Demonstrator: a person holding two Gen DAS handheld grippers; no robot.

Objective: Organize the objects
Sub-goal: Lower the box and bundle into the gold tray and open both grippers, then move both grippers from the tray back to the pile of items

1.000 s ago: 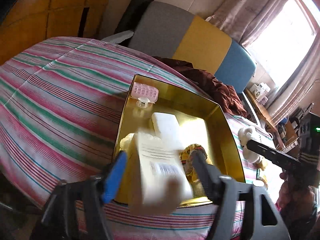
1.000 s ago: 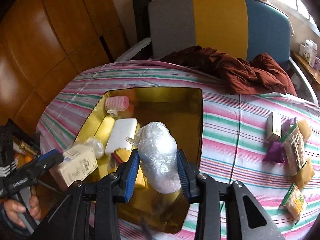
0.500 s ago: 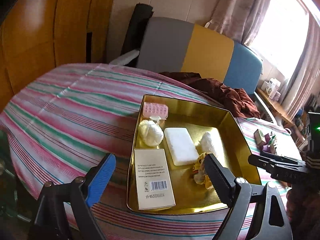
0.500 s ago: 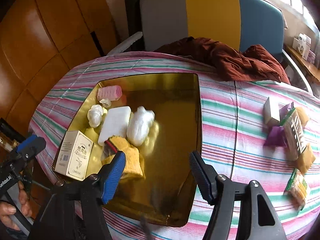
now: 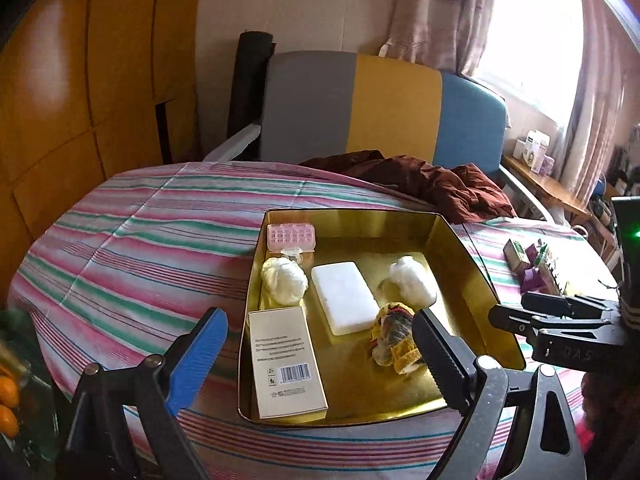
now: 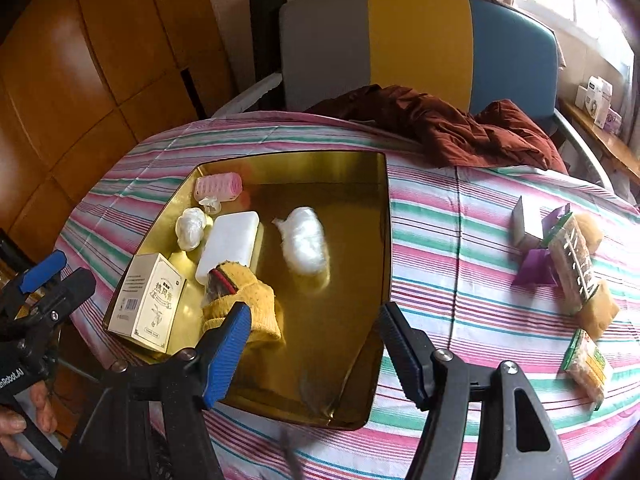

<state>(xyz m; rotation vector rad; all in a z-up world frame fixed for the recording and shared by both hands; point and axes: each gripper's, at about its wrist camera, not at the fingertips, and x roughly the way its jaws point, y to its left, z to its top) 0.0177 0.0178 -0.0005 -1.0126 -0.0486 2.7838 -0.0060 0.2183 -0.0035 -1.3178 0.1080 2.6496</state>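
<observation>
Inside gold tray (image 6: 376,216) — six items, two white bundles (image 6: 304,240), one box (image 6: 150,300)

Gold tray (image 5: 460,240) sits mid-frame on the striped tablecloth (image 5: 160,240). Inside: pink roller (image 5: 291,237) at the upper left corner, cream box (image 5: 285,360) lower left, white block (image 5: 345,297) in the middle. Left gripper (image 5: 316,360) fills the bottom of the frame; its jaws have just been opening, wide apart, nothing between them. Right gripper (image 5: 552,312) pokes in at the right edge.
</observation>
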